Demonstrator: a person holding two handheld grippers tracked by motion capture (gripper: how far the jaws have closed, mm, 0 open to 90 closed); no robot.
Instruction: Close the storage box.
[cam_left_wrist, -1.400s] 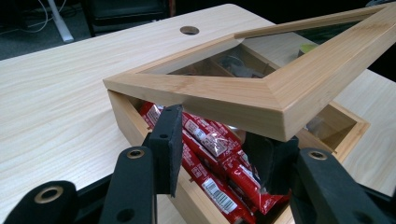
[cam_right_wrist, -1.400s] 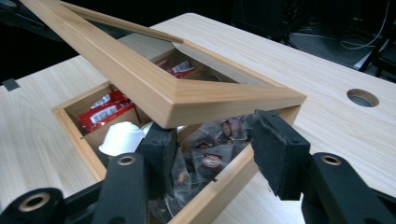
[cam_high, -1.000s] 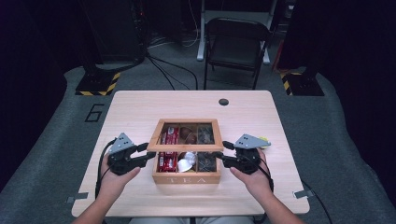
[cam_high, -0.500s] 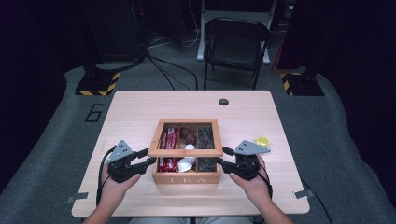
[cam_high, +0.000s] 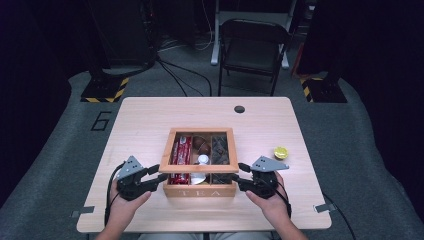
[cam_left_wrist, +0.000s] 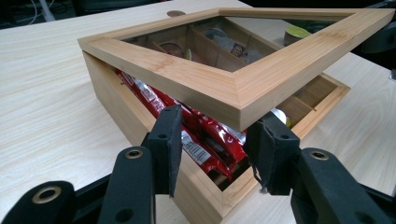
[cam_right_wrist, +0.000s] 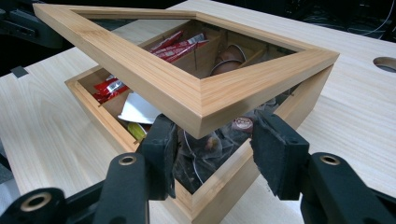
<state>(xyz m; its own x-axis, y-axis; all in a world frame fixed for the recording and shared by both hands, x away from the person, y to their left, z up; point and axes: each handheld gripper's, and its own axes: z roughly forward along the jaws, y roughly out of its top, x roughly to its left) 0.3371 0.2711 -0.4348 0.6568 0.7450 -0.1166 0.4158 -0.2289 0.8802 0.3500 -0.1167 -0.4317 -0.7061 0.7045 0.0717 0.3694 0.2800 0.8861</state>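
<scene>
Box is sitting in the middle of the table, near the front edge. Its lid, a wood frame with a clear pane, is being held up at the front corners, tilted and half open. The lid's front left corner is being pinched by the left gripper. The front right corner is being pinched by the right gripper. Red packets are being kept in the left part of the box, and tea bags in the right part. A small yellow thing is lying on the table to the right of the box.
</scene>
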